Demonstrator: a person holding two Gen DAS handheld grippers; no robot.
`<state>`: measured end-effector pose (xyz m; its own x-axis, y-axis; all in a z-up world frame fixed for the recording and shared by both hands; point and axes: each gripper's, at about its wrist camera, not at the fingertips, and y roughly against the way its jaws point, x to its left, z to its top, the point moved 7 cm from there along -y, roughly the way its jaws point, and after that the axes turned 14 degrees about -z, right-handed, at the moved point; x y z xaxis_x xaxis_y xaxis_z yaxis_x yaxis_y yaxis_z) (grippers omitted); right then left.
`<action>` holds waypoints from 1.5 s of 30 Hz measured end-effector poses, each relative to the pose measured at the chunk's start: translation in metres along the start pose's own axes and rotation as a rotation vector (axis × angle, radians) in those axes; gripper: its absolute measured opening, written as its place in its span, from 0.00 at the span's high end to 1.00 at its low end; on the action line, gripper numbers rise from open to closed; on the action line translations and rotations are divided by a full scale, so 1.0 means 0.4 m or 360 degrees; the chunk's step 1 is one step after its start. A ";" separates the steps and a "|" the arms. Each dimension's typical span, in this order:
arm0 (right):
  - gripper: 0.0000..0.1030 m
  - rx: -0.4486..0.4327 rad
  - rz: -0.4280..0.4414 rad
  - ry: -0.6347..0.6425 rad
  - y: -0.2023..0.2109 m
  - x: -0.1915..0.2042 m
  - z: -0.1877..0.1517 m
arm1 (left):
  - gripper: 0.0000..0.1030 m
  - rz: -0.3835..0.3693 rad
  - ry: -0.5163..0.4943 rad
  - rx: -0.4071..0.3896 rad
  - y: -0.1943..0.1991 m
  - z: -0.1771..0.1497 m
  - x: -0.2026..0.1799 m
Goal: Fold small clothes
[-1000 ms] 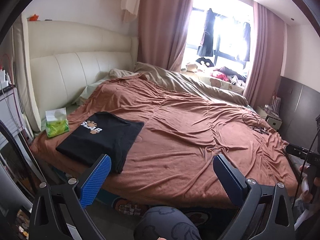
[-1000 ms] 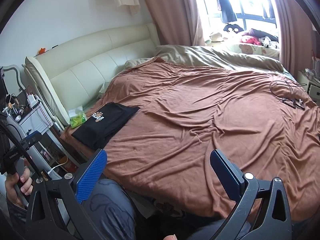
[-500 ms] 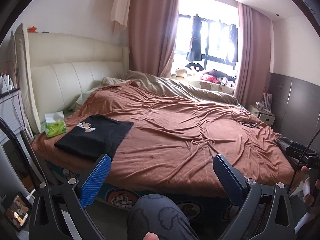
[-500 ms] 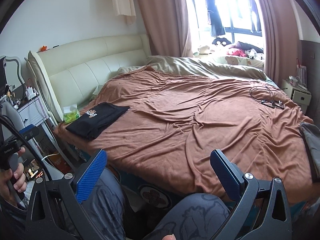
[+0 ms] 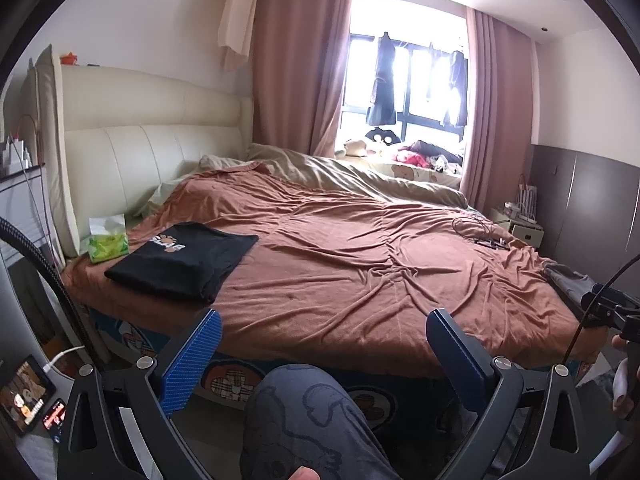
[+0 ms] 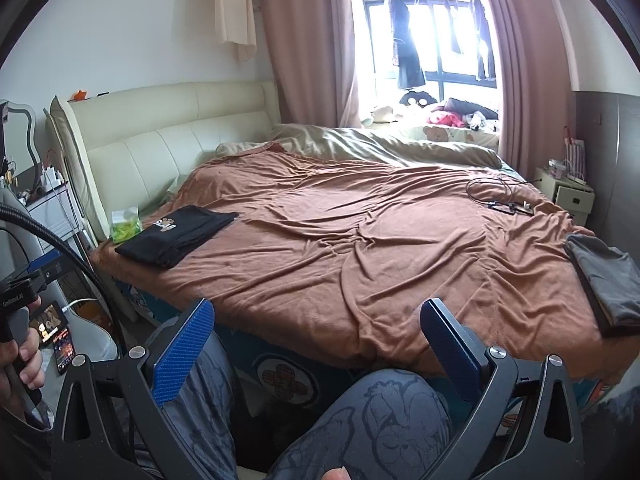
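Hovering released and empty, both grippers' fingers (image 5: 192, 356) (image 6: 448, 344) face the bed (image 5: 360, 280); folded black shirt (image 5: 184, 264) lies beyond the left fingers.

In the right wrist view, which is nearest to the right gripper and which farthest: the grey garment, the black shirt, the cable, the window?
1. Grey garment, bed's right edge, nearest the right gripper.
2. Black shirt, left, by the headboard.
3. Cable, far right of the bed.
4. Window, behind the bed.
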<state>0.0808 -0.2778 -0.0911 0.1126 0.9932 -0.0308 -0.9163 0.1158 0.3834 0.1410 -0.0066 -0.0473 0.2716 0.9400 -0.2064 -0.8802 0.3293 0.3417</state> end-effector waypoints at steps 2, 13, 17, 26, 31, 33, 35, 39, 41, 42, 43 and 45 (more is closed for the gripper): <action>0.00 0.0004 -0.0003 0.0003 -0.002 0.002 -0.004 | 0.00 -0.0008 -0.0006 0.0005 -0.002 -0.006 -0.005; 0.00 -0.0016 -0.0018 -0.0008 0.002 -0.005 -0.002 | 0.00 -0.0024 -0.0038 -0.0027 0.013 0.004 -0.022; 0.00 -0.0008 -0.0017 -0.0015 -0.005 -0.008 -0.006 | 0.00 -0.0025 -0.0050 -0.0027 0.014 0.006 -0.027; 0.00 -0.0016 -0.0011 0.0002 -0.002 -0.006 -0.007 | 0.00 -0.0026 -0.0050 -0.0033 0.018 0.004 -0.027; 0.00 -0.0029 -0.0005 0.0006 0.003 -0.015 -0.006 | 0.00 -0.0027 -0.0050 -0.0032 0.019 0.004 -0.026; 0.00 -0.0030 -0.0007 0.0003 0.005 -0.018 -0.007 | 0.00 -0.0028 -0.0053 -0.0032 0.019 0.005 -0.026; 0.00 -0.0029 -0.0006 0.0005 0.004 -0.021 -0.009 | 0.00 -0.0031 -0.0052 -0.0034 0.020 0.004 -0.027; 0.00 -0.0037 -0.0011 0.0006 0.007 -0.025 -0.009 | 0.00 -0.0030 -0.0053 -0.0043 0.028 -0.001 -0.028; 0.00 -0.0037 -0.0007 0.0003 0.009 -0.027 -0.011 | 0.00 -0.0034 -0.0053 -0.0039 0.032 -0.005 -0.030; 0.00 -0.0038 -0.0008 0.0004 0.009 -0.028 -0.011 | 0.00 -0.0035 -0.0052 -0.0039 0.033 -0.007 -0.031; 0.00 -0.0038 -0.0008 0.0005 0.009 -0.029 -0.011 | 0.00 -0.0039 -0.0052 -0.0041 0.035 -0.008 -0.032; 0.00 -0.0038 -0.0010 0.0007 0.009 -0.031 -0.013 | 0.00 -0.0041 -0.0055 -0.0045 0.040 -0.011 -0.035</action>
<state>0.0740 -0.2897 -0.0939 0.1167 0.9925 -0.0372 -0.9246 0.1222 0.3608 0.1214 -0.0147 -0.0428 0.3071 0.9340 -0.1827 -0.8834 0.3512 0.3103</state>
